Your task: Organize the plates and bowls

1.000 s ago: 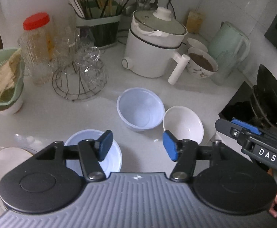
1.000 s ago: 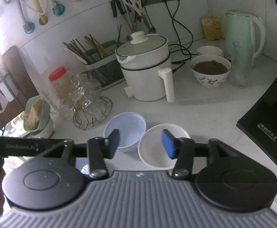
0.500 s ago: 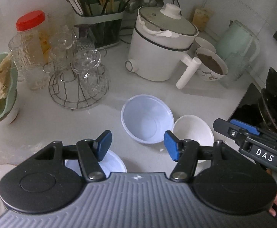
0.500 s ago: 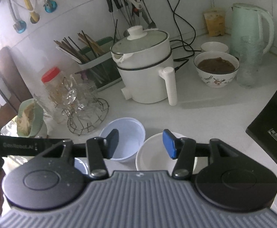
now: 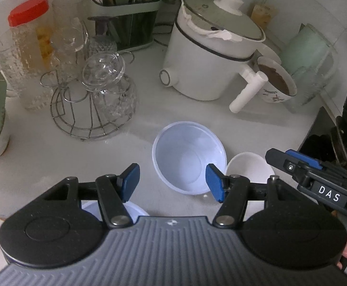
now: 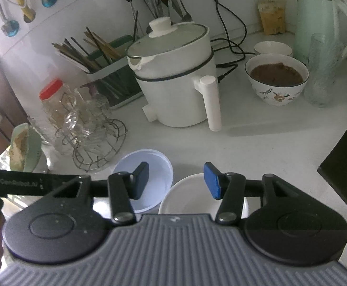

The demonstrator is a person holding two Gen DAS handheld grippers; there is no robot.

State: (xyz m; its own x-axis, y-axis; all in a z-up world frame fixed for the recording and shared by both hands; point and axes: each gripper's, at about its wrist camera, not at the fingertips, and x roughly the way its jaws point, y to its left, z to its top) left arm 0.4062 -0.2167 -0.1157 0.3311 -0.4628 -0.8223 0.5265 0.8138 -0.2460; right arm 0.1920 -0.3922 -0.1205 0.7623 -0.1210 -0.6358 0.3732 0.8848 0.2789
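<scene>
On a crowded kitchen counter (image 5: pixel 54 157), the left tongs (image 5: pixel 171 181) and right tongs (image 6: pixel 176 182) hover released above a pale blue bowl (image 5: pixel 188 159) touching a white bowl (image 6: pixel 187 200); each grab should straddle one rim squarely before closing. Only the left view shows another blue bowl (image 5: pixel 135 211) beneath its jaws.

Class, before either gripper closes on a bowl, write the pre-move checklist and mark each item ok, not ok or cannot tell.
1. Left gripper open, nothing held: ok.
2. Right gripper open, nothing held: ok.
3. Blue bowl upright and empty: ok.
4. White bowl empty: ok.
5. Blue and white bowls touching or apart: cannot tell.
6. Pot handle apart from both bowls: ok.
</scene>
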